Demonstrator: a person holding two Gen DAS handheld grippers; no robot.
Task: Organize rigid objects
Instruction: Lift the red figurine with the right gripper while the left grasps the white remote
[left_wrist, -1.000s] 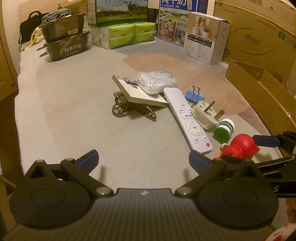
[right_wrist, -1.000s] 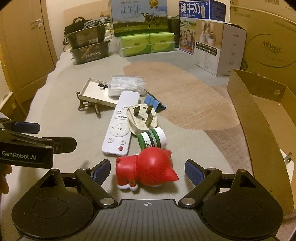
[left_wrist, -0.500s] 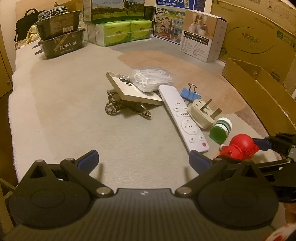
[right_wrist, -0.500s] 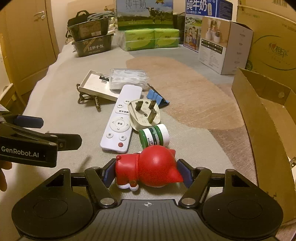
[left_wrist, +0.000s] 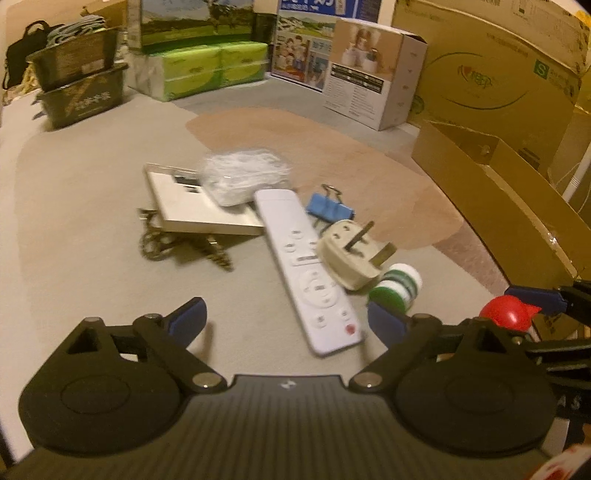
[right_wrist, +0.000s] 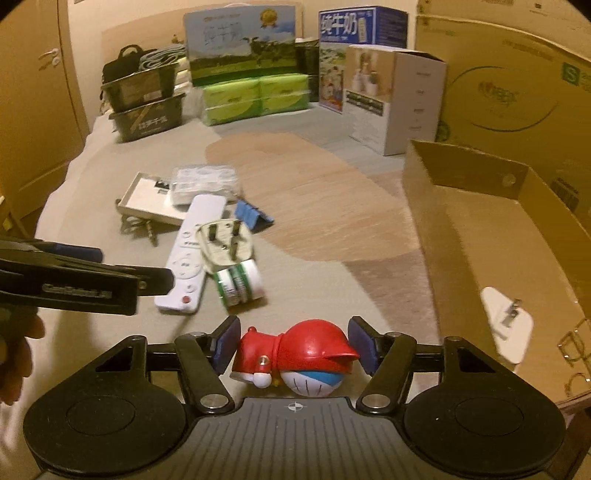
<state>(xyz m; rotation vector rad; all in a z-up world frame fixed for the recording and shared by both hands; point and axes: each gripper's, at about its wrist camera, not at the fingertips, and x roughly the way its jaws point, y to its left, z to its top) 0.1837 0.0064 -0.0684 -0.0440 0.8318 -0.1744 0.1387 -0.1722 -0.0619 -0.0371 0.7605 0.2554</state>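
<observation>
- Beige carpet carries the clutter: a long white plastic remote (left_wrist: 308, 269), a cream three-pin plug (left_wrist: 352, 254) and a green-and-white pill bottle (left_wrist: 395, 288) lie touching.
- The left gripper (left_wrist: 286, 314) hangs above the remote's near end, its jaws narrowing on nothing, likely lining up a pick.
- The right gripper (right_wrist: 293, 345) is squeezing a red-hooded plastic cat figurine (right_wrist: 299, 360) sideways, seemingly bound for the open brown cardboard box (right_wrist: 480, 221) just right.
</observation>
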